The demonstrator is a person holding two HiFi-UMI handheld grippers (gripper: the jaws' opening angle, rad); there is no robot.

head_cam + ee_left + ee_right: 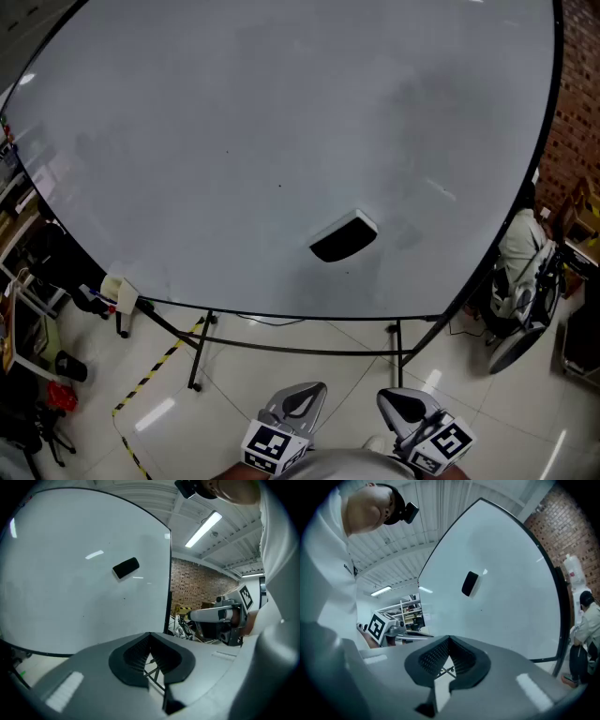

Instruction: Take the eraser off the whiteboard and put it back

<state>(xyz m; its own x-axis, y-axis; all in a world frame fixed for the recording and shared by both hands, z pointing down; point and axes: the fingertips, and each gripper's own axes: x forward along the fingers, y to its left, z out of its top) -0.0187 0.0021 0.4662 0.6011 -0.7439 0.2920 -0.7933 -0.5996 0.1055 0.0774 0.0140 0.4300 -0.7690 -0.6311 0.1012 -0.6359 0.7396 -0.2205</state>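
Black against the whiteboard (234, 141), the eraser (343, 236) is stuck well apart from the left gripper (298, 403) and right gripper (405, 405), both clenched on nothing, so one should be opened wide and brought squarely onto it.

Head cam: whiteboard (234, 141) fills most of my frame. It's big, pale and black-rimmed. Surface mostly bare w/ faint smudges + a few tiny dark specks.

Only one thing stuck on it: eraser (343, 236), dark face w/ white back, tilted, lower right of centre, not touching the rim.

Small pale item (120, 293) at board's lower-left edge; can't tell what it is.

Board rides on black tube stand (300, 350), feet on the floor (234, 403).

Floor is glossy pale tiles w/ light glare. Yellow/black hazard tape (155, 370) runs diag. on the tiles just by the stand's left foot.
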